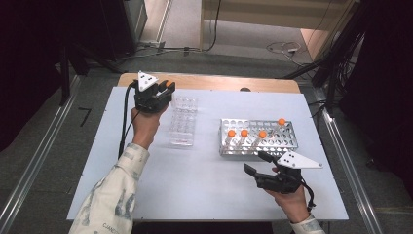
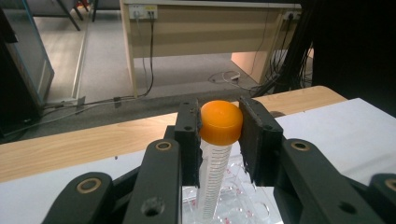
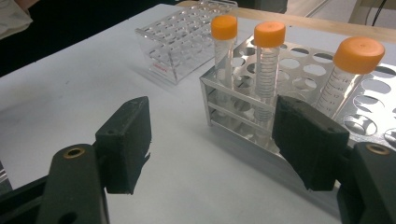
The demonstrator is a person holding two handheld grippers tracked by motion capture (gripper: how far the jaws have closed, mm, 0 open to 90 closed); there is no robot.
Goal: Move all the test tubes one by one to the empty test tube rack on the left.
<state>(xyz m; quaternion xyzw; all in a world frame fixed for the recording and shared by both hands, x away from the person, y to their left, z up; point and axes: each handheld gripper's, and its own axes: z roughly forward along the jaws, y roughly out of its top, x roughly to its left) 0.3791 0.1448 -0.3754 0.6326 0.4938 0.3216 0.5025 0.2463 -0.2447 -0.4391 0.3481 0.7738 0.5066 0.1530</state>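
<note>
My left gripper [image 1: 164, 87] hovers at the far left of the table, over the far end of a clear plastic rack [image 1: 183, 121]. It is shut on an orange-capped tube [image 2: 221, 122], with the pads pressing the cap from both sides; the graduated body [image 2: 211, 182] hangs upright above the clear rack [image 2: 236, 203]. A metal rack [image 1: 258, 145] at centre right holds several orange-capped tubes [image 1: 244, 132]. Just in front of it my right gripper [image 1: 255, 163] stands open with nothing between the jaws. In the right gripper view, three of these tubes [image 3: 269, 33] rise from the metal rack [image 3: 233, 100] beyond my open right gripper [image 3: 212, 135].
The white tabletop [image 1: 195, 180] has bare room in front and at left. A wooden strip [image 1: 209, 80] runs along its far edge. Beyond lie floor cables [image 1: 287, 48] and a wooden desk [image 2: 201, 32]. Metal rails [image 1: 34, 165] flank the table.
</note>
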